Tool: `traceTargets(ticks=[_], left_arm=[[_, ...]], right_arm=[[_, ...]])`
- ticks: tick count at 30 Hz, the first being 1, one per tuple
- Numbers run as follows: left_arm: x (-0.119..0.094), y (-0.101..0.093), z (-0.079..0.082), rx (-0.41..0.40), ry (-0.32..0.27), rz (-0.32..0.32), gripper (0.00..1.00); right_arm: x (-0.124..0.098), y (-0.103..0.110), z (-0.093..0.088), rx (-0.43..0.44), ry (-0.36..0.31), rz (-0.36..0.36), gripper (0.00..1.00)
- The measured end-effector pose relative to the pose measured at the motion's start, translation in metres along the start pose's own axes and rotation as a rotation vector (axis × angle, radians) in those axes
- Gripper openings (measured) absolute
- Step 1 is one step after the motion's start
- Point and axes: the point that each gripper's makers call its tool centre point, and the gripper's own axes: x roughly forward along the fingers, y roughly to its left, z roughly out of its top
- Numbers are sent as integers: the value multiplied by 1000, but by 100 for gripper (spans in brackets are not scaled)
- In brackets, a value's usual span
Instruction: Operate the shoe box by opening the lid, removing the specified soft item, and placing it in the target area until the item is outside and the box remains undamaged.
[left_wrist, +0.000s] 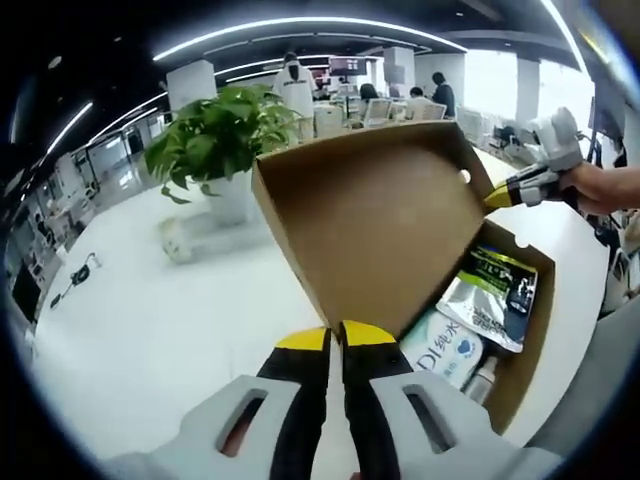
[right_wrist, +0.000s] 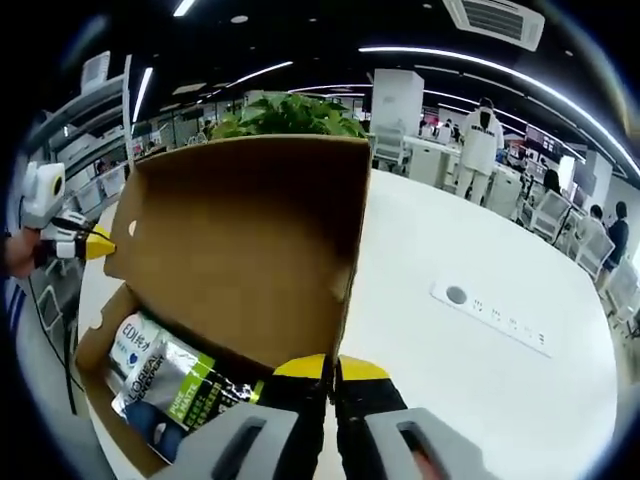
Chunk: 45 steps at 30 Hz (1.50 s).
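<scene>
Pinching lid (left_wrist: 370, 225) corners: both grippers (left_wrist: 335, 335) (right_wrist: 332, 368) closed | shoe box (right_wrist: 95, 345) open: wipes pack (left_wrist: 445, 350), foil pouch (right_wrist: 175, 385)

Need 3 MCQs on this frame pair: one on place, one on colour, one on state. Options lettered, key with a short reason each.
1. Where is the potted plant?
A. Inside the box
B. On the white table beyond the raised lid
C. On the floor

2. What colour are the tips of the left gripper?
A. Yellow
B. Red
C. Blue

3. What state is the lid of the shoe box?
A. Shut flat
C. Torn off
B. Lifted open, packets showing inside

Key: 1 B, the plant stands on the table behind the lid edge. 2 A, yellow caps end both jaws. 3 B, the lid stands up, both the left gripper and the right gripper closed at its edge.
</scene>
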Motion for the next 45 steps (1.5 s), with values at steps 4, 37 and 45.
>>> traceTargets(ticks=[4,37,45], left_arm=[[4,3,1,5,4,0,3],[33,16,0,13,59,6,3],[37,18,-2,9,72,4,3]], right_arm=[[4,-1,1,-1,6,2,0],[22,-6,1,-11,47,8,0],[26,-7,1,-5,49,7,0]])
